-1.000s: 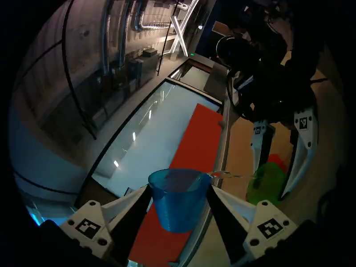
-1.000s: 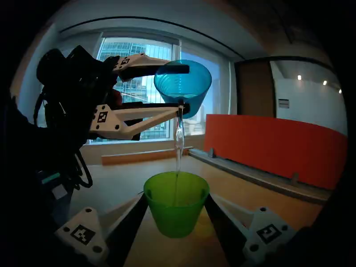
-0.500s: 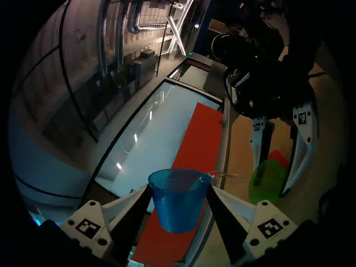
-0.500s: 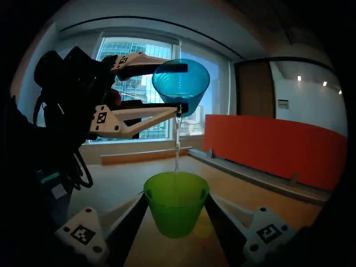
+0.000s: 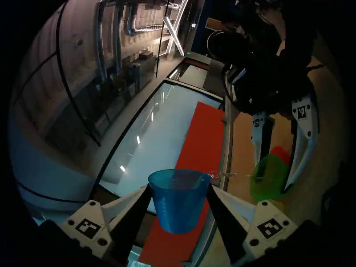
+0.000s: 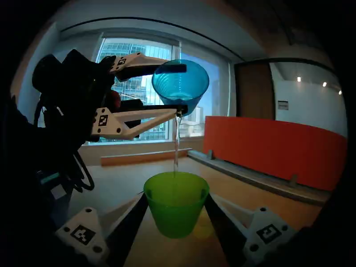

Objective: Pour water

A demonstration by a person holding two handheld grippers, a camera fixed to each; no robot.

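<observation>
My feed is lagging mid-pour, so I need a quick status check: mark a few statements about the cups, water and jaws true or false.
The blue cup is tipped above the green cup. True.
The water stream misses the green cup. False: it falls into its mouth.
The right gripper has its jaws shut on the green cup. True.
The left gripper holds a red cup. False: it holds the blue cup.

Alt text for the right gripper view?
The left gripper tips a blue cup, pouring a thin stream of water into a green cup held by the right gripper. An orange panel stands behind.
</observation>
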